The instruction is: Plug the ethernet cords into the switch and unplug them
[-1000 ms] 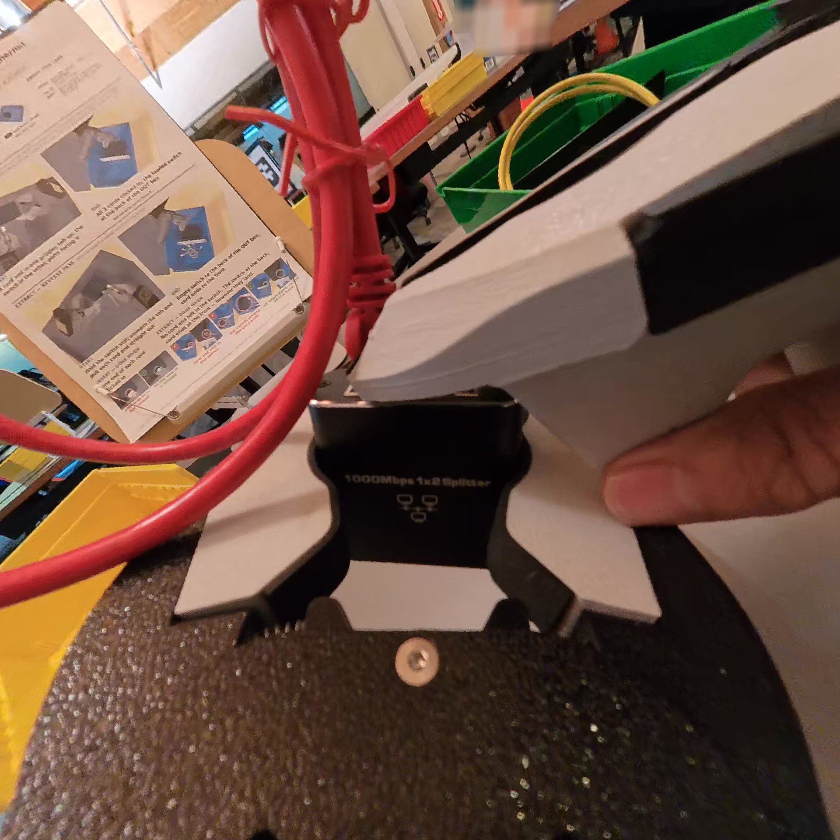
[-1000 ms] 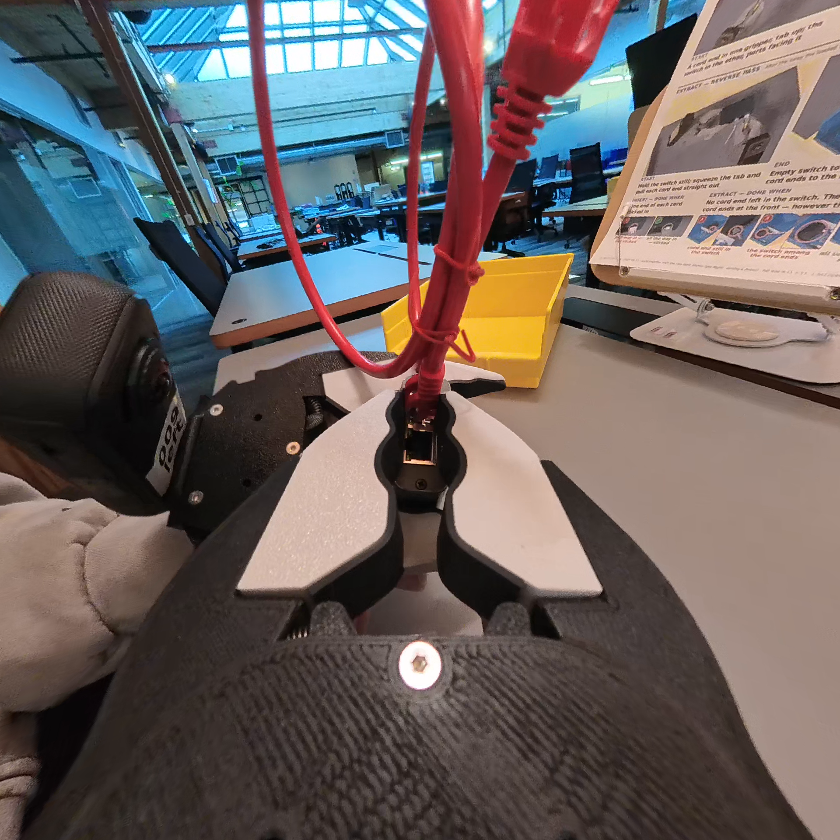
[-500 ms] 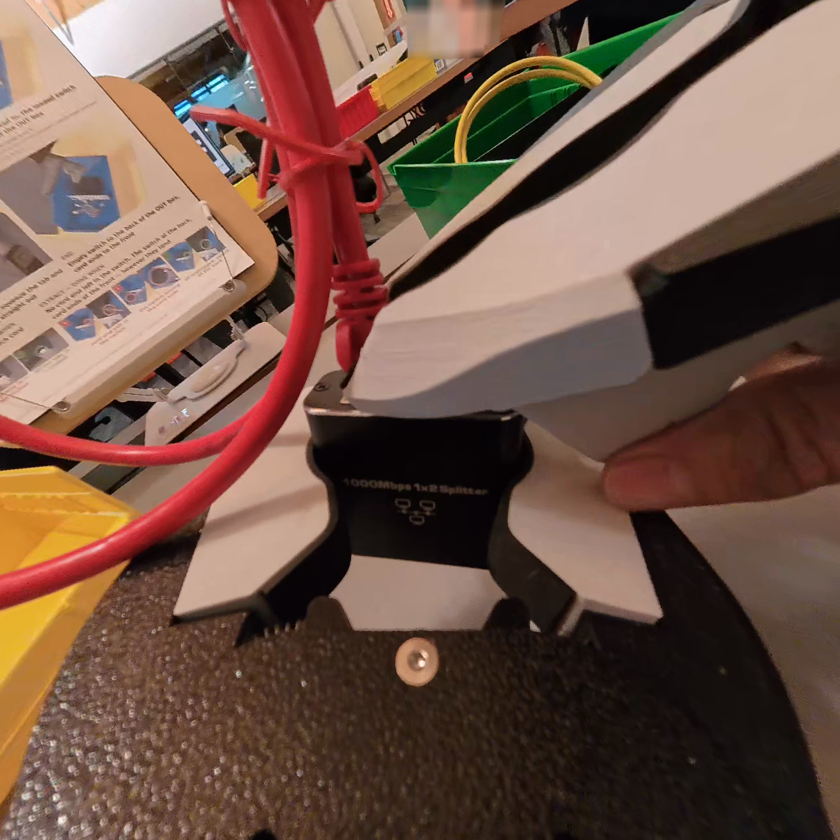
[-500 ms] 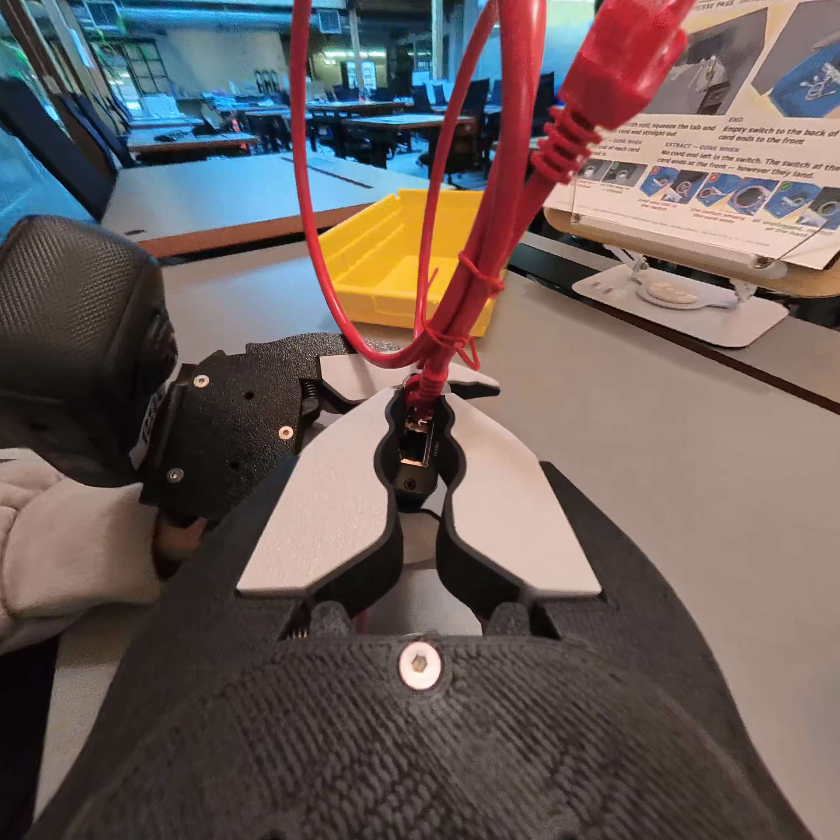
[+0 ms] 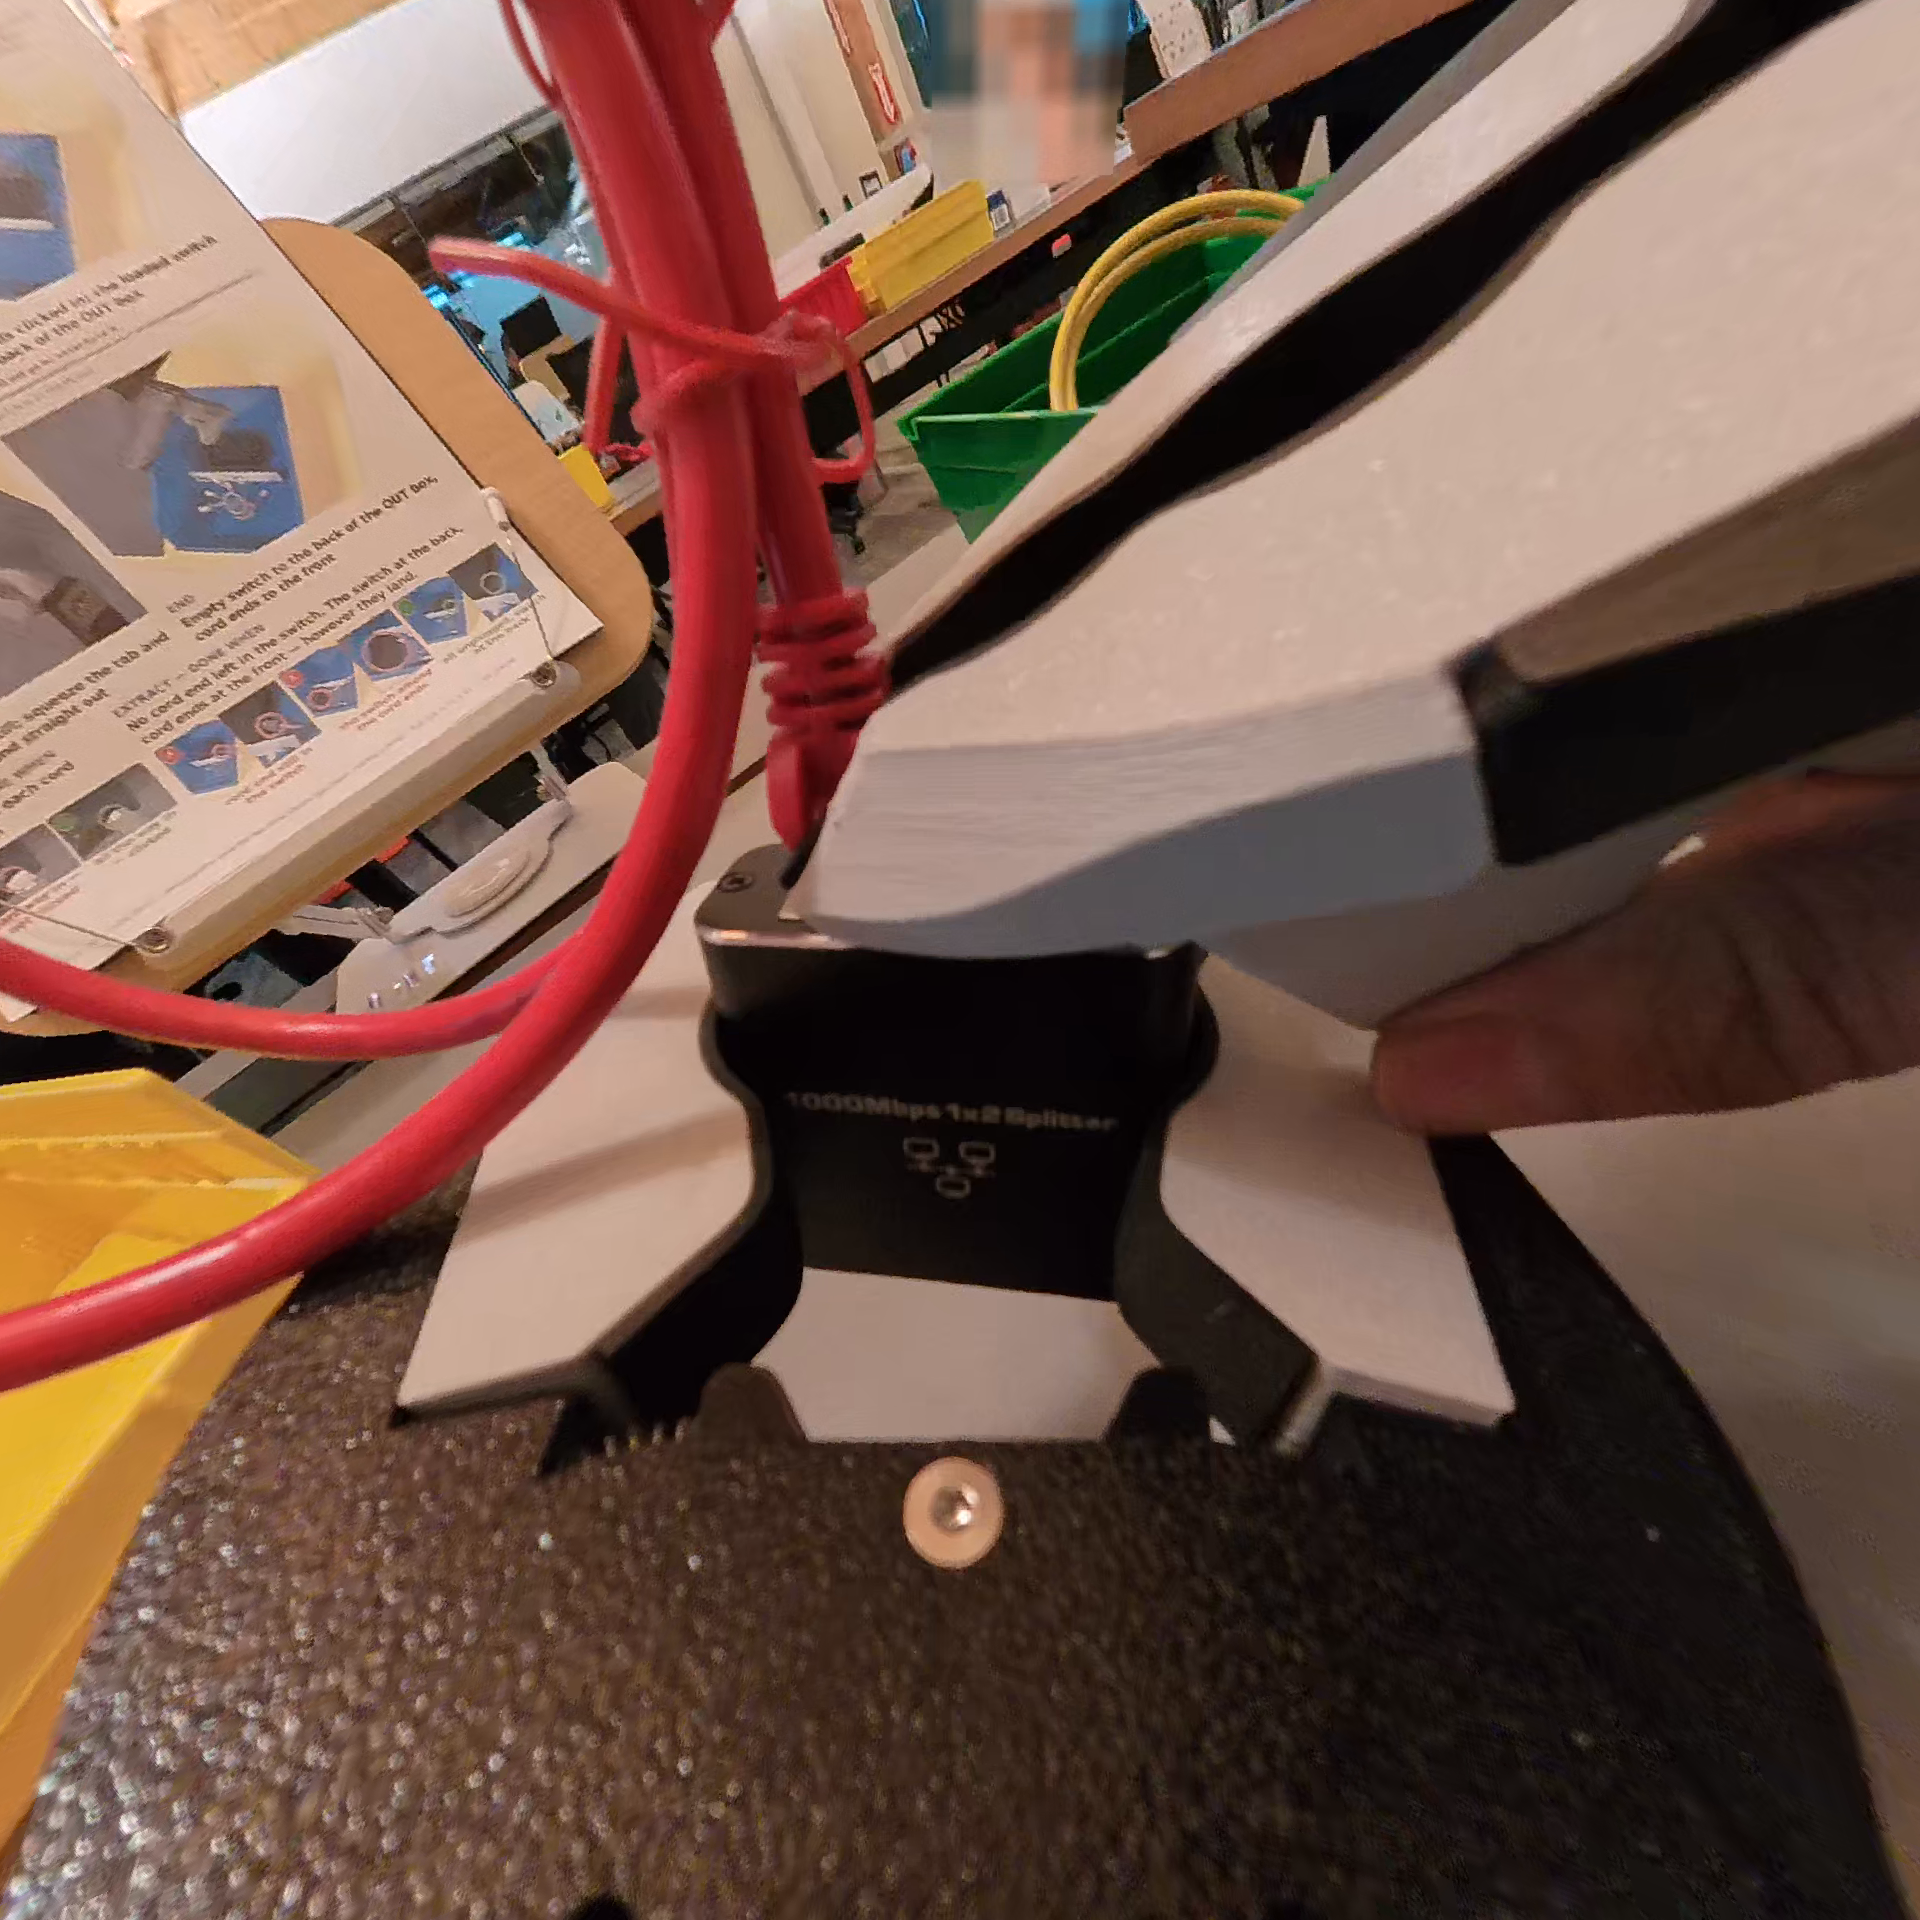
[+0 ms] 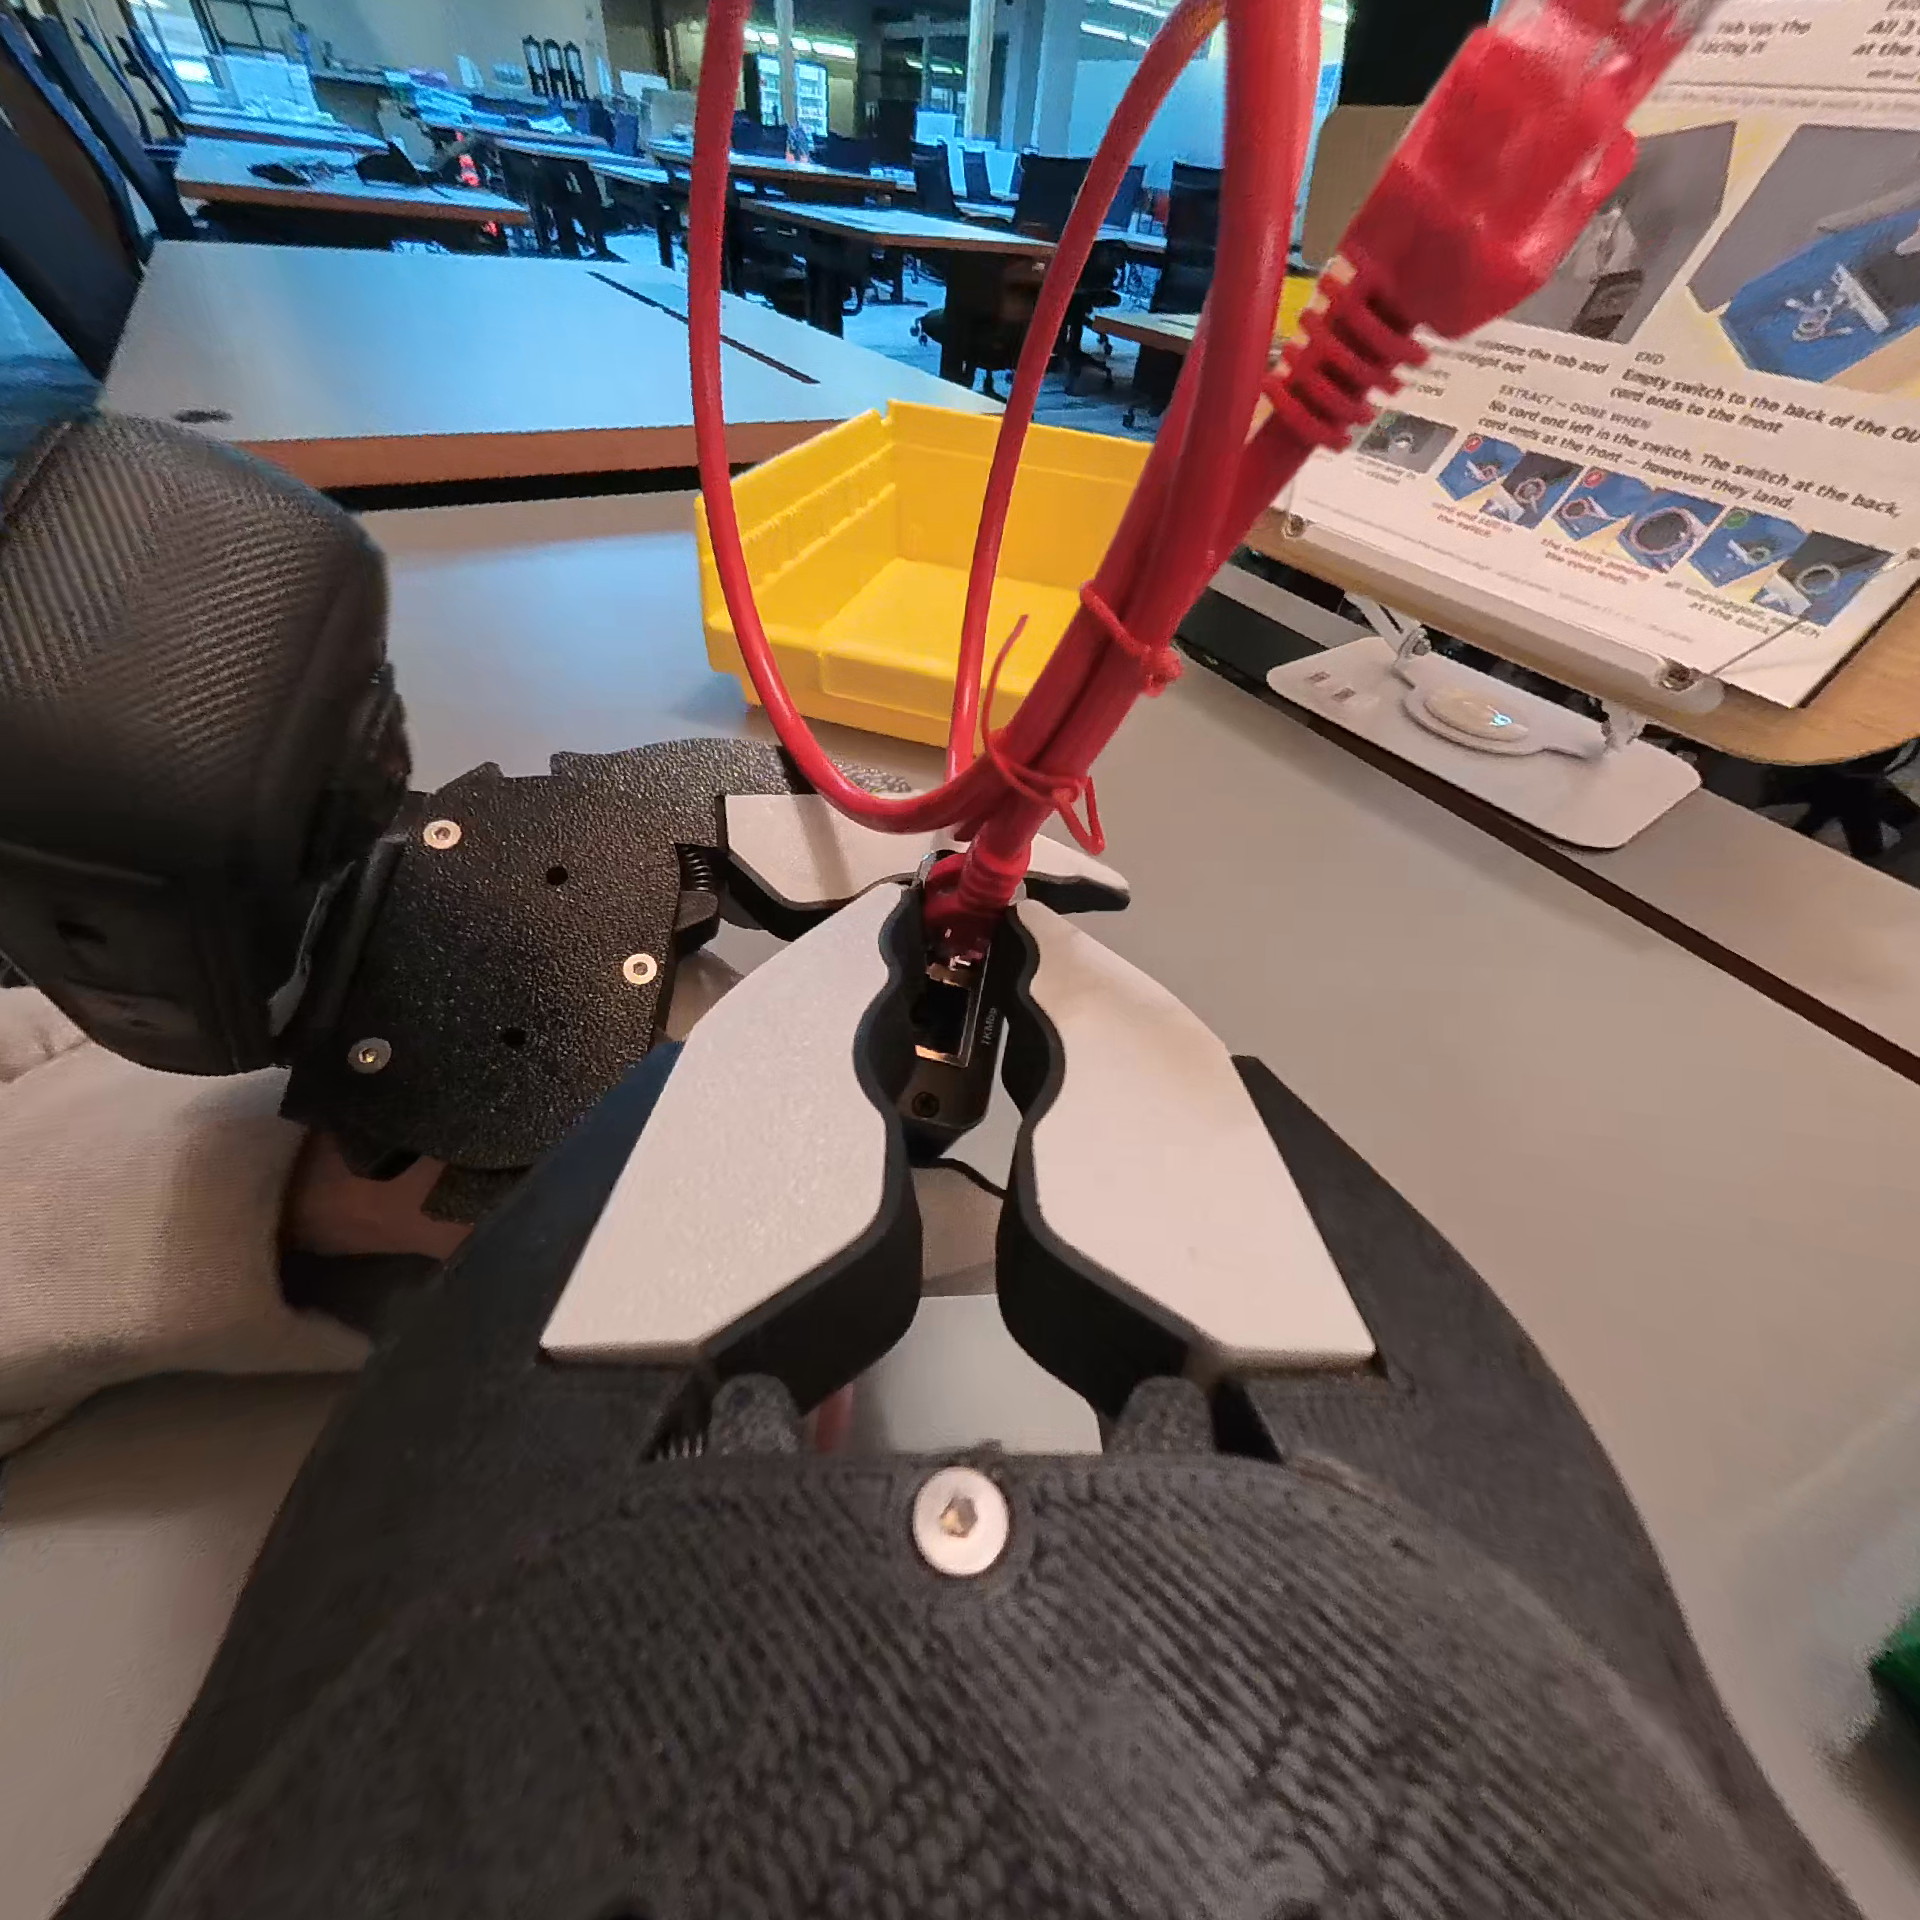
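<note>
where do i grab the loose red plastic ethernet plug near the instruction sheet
Pinch the loose plug on its blocky body, above the ribbed boot, from the side, across its length: it tilts up-right, and the cord below would probably flex.

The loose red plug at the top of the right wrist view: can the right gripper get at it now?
Probably not yet. The right gripper is shut around the switch, so it is occupied. The loose red plug hangs above it in open air; releasing first should free the way.
</note>
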A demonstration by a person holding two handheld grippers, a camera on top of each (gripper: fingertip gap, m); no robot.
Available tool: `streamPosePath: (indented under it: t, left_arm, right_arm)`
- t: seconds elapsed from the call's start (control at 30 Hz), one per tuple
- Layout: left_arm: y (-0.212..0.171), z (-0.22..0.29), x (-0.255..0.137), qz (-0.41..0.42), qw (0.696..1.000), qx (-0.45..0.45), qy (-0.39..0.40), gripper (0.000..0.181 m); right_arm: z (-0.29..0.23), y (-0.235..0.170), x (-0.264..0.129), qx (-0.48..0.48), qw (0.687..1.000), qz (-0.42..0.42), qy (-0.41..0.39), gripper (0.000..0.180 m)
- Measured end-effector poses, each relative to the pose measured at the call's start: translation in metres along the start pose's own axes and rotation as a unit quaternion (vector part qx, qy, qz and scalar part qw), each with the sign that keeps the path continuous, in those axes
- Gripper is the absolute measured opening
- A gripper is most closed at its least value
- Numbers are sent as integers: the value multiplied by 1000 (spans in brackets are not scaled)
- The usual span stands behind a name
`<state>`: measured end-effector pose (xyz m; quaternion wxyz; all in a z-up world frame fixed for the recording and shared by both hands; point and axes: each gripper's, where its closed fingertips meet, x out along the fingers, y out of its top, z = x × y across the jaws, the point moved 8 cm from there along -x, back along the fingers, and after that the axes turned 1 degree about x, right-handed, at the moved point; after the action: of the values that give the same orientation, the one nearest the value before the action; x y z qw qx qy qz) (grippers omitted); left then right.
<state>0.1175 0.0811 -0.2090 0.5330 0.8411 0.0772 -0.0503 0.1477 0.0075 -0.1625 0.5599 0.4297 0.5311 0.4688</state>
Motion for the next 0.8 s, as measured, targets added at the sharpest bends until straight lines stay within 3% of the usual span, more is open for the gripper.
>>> streamPosePath:
  t: [0.3, 0.6, 0.8]
  left_arm:
    - [-1, -7, -4, 9, 999, 13, 31, 78]
    - [-5, -8, -2, -1, 1000, 5, 27, 78]
    - [-7, -9, -2, -6, 999, 18, 36, 78]
  right_arm:
    - [2, 0, 6, 39, 998, 31, 33, 14]
    - [1, 0, 10, 6, 1000, 10, 19, 14]
    - [5, -5, 11, 60, 997, 34, 40, 14]
